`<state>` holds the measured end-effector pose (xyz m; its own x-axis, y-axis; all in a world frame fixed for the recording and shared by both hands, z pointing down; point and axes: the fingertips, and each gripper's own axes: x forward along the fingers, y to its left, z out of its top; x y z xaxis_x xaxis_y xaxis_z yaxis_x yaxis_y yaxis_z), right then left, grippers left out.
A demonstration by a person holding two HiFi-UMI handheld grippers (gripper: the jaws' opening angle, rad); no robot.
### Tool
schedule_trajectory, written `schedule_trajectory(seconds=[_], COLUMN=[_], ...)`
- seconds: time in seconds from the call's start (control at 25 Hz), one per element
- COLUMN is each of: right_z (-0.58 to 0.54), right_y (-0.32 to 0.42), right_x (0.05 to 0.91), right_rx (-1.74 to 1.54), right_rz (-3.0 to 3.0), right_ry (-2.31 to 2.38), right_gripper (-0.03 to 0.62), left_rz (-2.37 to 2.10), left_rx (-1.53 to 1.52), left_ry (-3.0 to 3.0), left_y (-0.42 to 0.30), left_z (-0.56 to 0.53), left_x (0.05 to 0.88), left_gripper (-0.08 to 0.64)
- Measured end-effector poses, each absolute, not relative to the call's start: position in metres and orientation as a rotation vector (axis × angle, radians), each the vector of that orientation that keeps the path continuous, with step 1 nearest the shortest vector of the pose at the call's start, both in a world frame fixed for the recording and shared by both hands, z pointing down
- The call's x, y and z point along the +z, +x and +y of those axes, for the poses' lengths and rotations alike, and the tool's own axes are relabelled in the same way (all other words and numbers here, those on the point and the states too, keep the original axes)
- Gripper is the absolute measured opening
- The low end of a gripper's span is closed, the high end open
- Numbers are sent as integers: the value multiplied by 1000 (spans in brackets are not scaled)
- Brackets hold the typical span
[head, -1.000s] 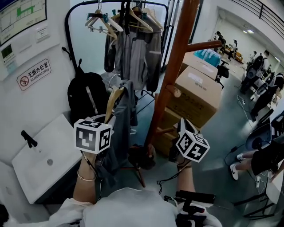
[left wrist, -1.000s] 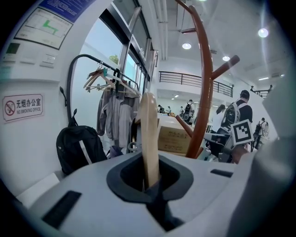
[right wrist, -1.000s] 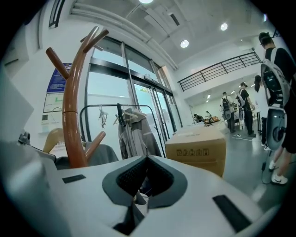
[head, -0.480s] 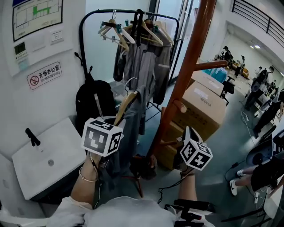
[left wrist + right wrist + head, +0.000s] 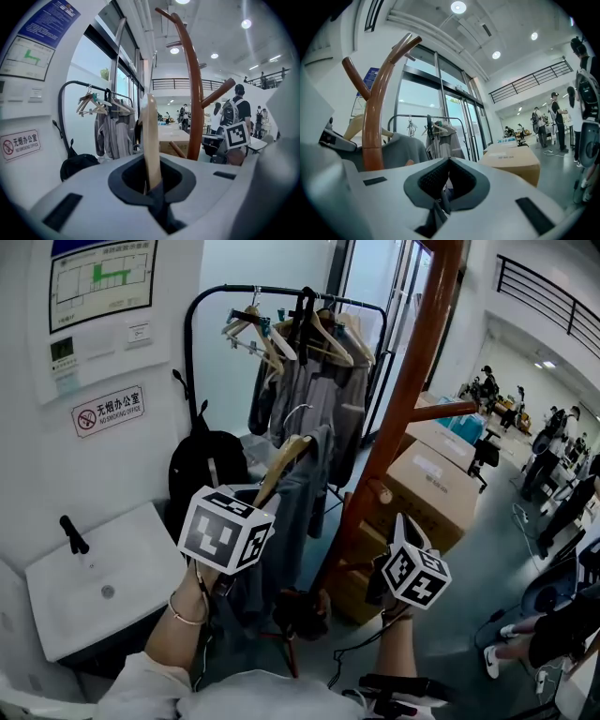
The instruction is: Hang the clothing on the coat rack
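A wooden hanger point(image 5: 281, 463) carries a grey garment point(image 5: 277, 526) that hangs down in front of me. My left gripper point(image 5: 240, 521) is shut on the hanger's arm point(image 5: 151, 140), with dark cloth pinched below it. The brown wooden coat rack point(image 5: 403, 399) stands just right of the garment; its curved top and pegs show in the left gripper view point(image 5: 193, 103) and the right gripper view point(image 5: 375, 117). My right gripper point(image 5: 386, 583) is low beside the pole, its jaws point(image 5: 440, 201) shut on a dark fold of the garment's cloth.
A black clothes rail point(image 5: 281, 294) behind holds hangers and grey clothes point(image 5: 314, 390). A black backpack point(image 5: 204, 465) leans under it. A white sink point(image 5: 94, 577) is at the left wall, cardboard boxes point(image 5: 441, 484) are right of the pole, and people stand far right.
Both grippers have risen a little with the hanger and garment, which now sit higher against the clothes rail. The head view has tilted upward.
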<state>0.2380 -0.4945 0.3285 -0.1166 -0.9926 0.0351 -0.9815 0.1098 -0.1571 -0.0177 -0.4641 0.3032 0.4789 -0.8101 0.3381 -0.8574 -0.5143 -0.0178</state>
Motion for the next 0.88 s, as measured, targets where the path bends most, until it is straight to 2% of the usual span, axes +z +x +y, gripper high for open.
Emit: schedule_trajectory(seconds=[0.52,0.88], right_z=[-486,-477], right_y=[232,236], right_x=[295,274], right_rx=[-115,-81], right_rz=[2280,2291], right_ry=[-1997,-1979], right_gripper=[23,23], left_rz=[-1453,-1453], left_rx=[344,372], left_ry=[2650,2739], left_y=[-1,14], left_z=[-456,-445], left_x=[258,217], left_gripper=[18,18])
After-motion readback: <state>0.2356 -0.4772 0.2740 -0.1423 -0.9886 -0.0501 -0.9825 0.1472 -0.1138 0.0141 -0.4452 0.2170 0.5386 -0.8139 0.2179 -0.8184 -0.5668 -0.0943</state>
